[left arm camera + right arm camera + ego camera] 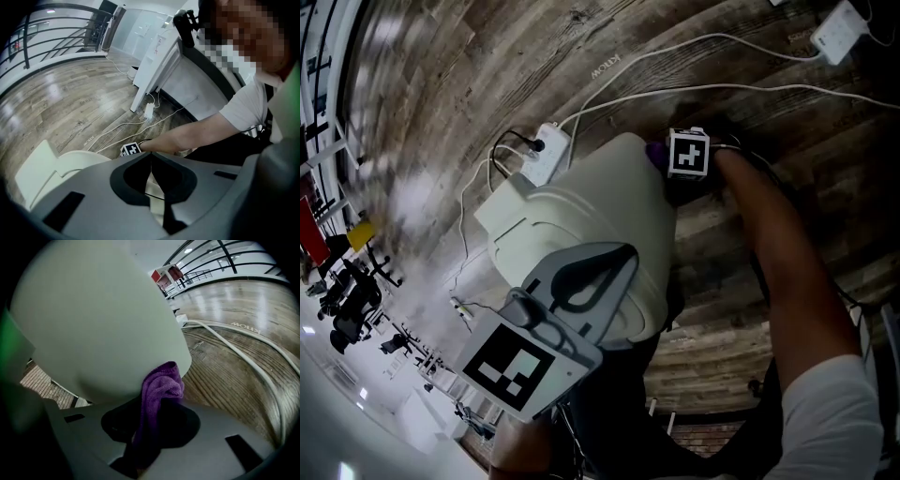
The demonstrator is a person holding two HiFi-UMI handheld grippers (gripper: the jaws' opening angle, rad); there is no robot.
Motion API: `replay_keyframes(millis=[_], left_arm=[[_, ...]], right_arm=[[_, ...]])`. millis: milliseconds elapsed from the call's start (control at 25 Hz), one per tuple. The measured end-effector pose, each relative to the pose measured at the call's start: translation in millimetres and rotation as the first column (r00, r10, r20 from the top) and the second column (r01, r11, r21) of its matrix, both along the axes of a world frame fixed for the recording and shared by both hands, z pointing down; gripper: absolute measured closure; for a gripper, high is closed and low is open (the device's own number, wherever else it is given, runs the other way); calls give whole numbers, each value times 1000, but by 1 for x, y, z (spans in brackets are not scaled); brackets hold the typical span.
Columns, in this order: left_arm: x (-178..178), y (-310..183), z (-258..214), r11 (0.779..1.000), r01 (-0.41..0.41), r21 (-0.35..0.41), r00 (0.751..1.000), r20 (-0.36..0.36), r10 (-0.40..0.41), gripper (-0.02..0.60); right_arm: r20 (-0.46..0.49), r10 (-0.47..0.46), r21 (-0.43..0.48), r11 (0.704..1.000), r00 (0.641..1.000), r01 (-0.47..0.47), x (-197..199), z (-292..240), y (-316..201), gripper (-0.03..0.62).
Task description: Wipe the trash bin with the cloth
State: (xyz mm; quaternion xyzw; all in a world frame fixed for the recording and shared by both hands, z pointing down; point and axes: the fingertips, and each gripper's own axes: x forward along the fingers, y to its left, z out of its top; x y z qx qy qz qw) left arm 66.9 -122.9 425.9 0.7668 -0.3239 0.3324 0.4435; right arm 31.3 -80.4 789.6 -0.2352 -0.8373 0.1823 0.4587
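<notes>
The bin (581, 206) stands on the wood floor (441, 84), near a power strip (546, 150) and loose cables (722, 89). The right gripper (150, 423) is clenched on the purple cloth (161, 390), whose bunched end presses on the bin's curved side, low down. The left gripper (151, 159) has its jaws closed with nothing seen between them. It lies over the bin's top and seems only to steady it.

The main risk is probably the bin itself. It looks light, and a sideways push from the cloth could slide or tip it, because closed jaws resting on top give no real hold. The cloth could also drag out of the right jaws if it catches on the plastic, as only a bunched end sticks out past them. With so small a contact patch, parts of the wall may go unwiped. A sweep toward the floor could snag a cable or knock the strip.
</notes>
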Motion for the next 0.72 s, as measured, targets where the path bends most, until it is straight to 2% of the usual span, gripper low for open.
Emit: replay_keyframes(millis=[280, 480, 720], left_arm=[[12, 12, -1, 999, -54, -5, 999, 5, 54, 577], [19, 27, 2, 993, -114, 16, 993, 16, 114, 577], [30, 49, 0, 985, -173, 25, 985, 20, 173, 577]], right_arm=[[-43, -45, -9, 999, 998, 45, 38, -3, 49, 496], [-69, -61, 22, 998, 996, 62, 59, 0, 83, 496], [-126, -255, -3, 966, 959, 257, 107, -14, 157, 496]])
